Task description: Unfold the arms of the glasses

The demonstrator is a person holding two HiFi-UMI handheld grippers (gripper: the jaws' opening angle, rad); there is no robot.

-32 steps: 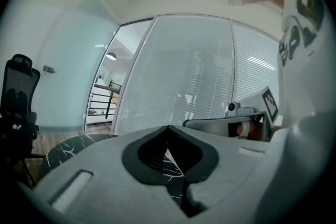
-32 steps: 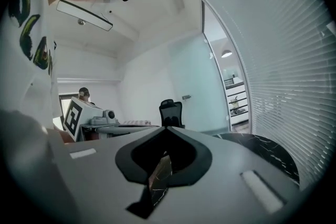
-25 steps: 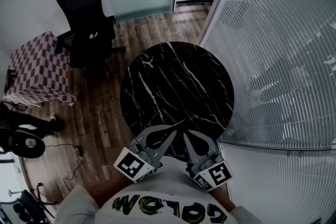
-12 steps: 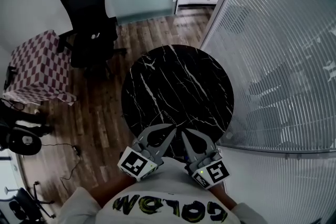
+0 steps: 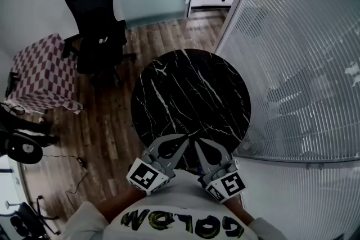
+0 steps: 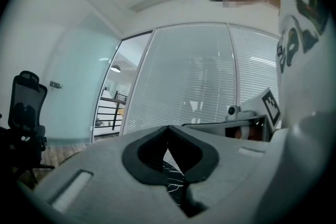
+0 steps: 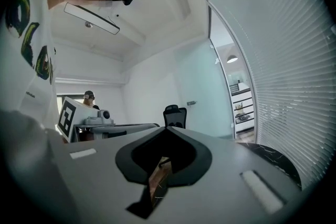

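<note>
At near rim of round black white-veined marble table (image 5: 191,93): left grey two-jaw tool (image 5: 183,137), right grey two-jaw tool (image 5: 198,142), both pinched shut on nothing. Farther across table, no glasses show in any view; progress unreadable.

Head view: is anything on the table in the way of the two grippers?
Nothing visible. The table shows only its marbling; no glasses appear in any view. Left gripper and right gripper are shut at its near edge.
</note>
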